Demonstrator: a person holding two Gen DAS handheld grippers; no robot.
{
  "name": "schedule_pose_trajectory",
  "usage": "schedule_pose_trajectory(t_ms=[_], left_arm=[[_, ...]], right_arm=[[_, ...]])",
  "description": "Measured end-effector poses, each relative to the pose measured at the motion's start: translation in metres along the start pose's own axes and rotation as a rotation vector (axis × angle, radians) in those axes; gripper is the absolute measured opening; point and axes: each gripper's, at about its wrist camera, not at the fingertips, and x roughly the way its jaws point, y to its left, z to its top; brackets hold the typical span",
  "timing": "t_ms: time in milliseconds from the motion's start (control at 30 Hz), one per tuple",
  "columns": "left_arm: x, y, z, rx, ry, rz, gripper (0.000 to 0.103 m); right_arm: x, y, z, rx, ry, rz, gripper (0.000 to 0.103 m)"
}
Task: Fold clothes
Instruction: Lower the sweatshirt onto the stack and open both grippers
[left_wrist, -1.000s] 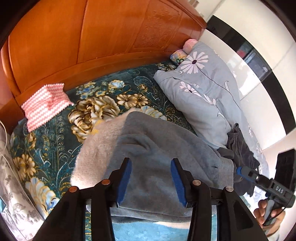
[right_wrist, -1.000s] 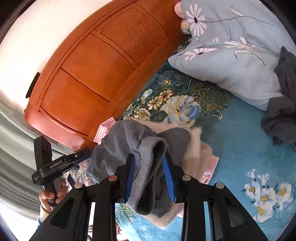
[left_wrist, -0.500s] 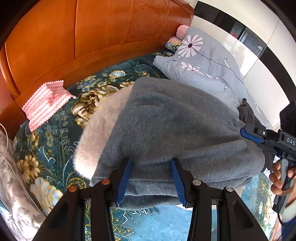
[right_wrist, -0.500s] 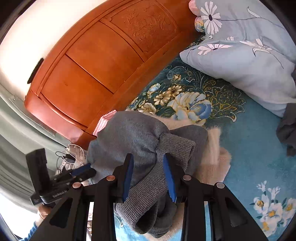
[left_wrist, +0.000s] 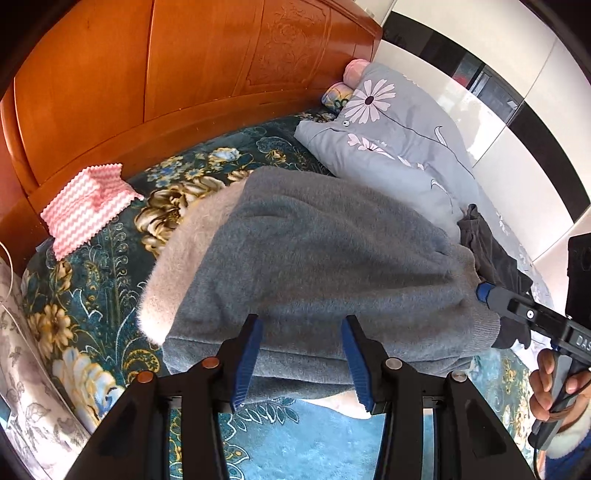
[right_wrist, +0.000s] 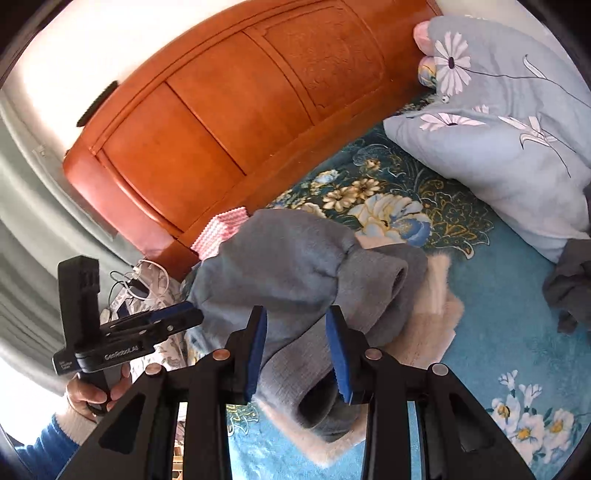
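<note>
A grey sweatshirt (left_wrist: 314, 266) lies spread on top of a fluffy beige garment (left_wrist: 184, 251) on the floral bed. My left gripper (left_wrist: 301, 360) has its jaws apart, one on each side of the sweatshirt's near hem. My right gripper (right_wrist: 297, 350) also has its jaws apart around the ribbed grey cuff (right_wrist: 295, 365) of a sleeve; the sweatshirt (right_wrist: 280, 266) bunches just beyond it. The right gripper shows at the right edge of the left wrist view (left_wrist: 487, 291); the left gripper shows at the left of the right wrist view (right_wrist: 184, 312).
An orange wooden headboard (left_wrist: 184, 74) runs along the back. A grey flowered quilt (left_wrist: 399, 147) lies at the right with a dark garment (left_wrist: 491, 254) beside it. A pink zigzag cloth (left_wrist: 81, 206) lies by the headboard. The fluffy beige garment (right_wrist: 436, 306) sticks out under the sweatshirt.
The sweatshirt was carried over and laid flat on the beige garment. Both grippers have drawn back slightly toward its near edge.
</note>
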Motion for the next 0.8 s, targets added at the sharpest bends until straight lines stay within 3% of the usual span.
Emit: schedule_pose_trajectory(t_ms=[67, 167, 367, 533, 800], left_arm=[[0.01, 0.001, -0.004, -0.009, 0.029, 0.012, 0.049], [0.016, 0.003, -0.009, -0.038, 0.036, 0.009, 0.049], [-0.007, -0.007, -0.012, -0.032, -0.022, 0.014, 0.049], [-0.026, -0.022, -0.027, -0.009, -0.093, 0.003, 0.053], [0.01, -0.027, -0.075, -0.073, 0.016, 0.036, 0.056]], right_arm=[[0.003, 0.001, -0.009, -0.008, 0.01, 0.024, 0.045], [0.014, -0.008, -0.02, 0.014, 0.033, 0.006, 0.045], [-0.009, -0.001, -0.025, 0.026, -0.029, 0.018, 0.045], [-0.042, 0.008, -0.054, 0.007, -0.101, 0.036, 0.047], [-0.015, -0.008, -0.107, 0.086, 0.039, -0.09, 0.051]])
